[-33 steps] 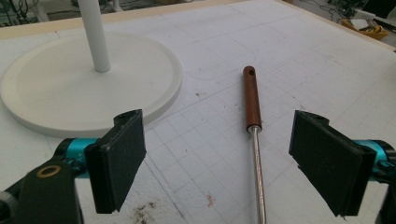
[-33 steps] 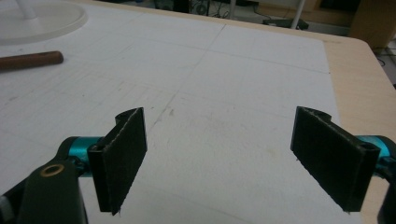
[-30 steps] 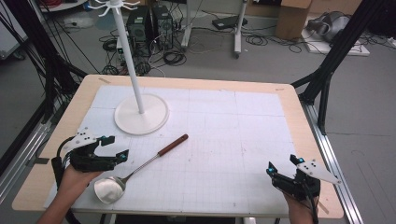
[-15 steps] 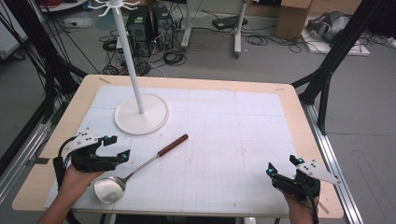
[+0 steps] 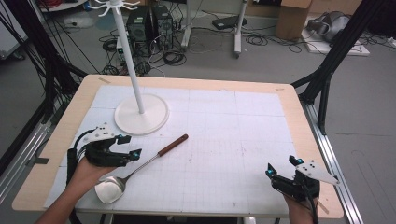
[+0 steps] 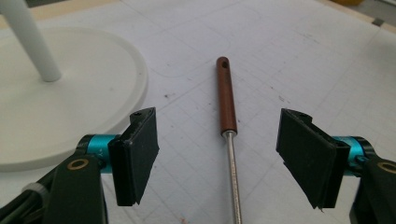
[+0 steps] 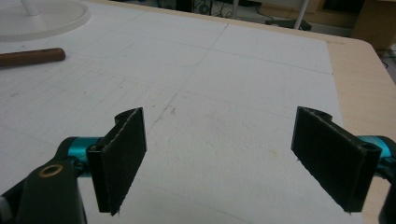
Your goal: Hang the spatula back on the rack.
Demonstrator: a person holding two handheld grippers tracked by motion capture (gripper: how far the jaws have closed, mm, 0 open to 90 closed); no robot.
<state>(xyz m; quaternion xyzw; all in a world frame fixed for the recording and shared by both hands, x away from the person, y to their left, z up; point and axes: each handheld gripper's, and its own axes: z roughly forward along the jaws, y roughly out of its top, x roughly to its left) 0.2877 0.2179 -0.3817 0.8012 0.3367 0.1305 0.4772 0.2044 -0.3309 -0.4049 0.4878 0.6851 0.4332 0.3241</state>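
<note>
A metal ladle (image 5: pixel 109 189) with a brown wooden handle (image 5: pixel 173 144) lies slantwise on the white mat, its bowl near the front left edge. My left gripper (image 5: pixel 130 146) is open and hovers over the ladle's shaft. In the left gripper view the thin shaft (image 6: pixel 232 177) runs up between the two jaws of that gripper (image 6: pixel 222 149) to the handle (image 6: pixel 225 95), and neither pad touches it. My right gripper (image 5: pixel 282 165) stands open at the front right with nothing between its jaws, and the same gripper (image 7: pixel 224 158) faces bare mat in its own view.
A white stand with a round base (image 5: pixel 141 114) and a tall pole (image 5: pixel 130 56) rises at the back left, just beyond the left gripper. Its base (image 6: pixel 56 107) lies close to the left jaw. The wooden table rim (image 5: pixel 299 116) frames the mat.
My left gripper has edged to the right along the ladle, toward its handle. The right gripper and the ladle have stayed put.
</note>
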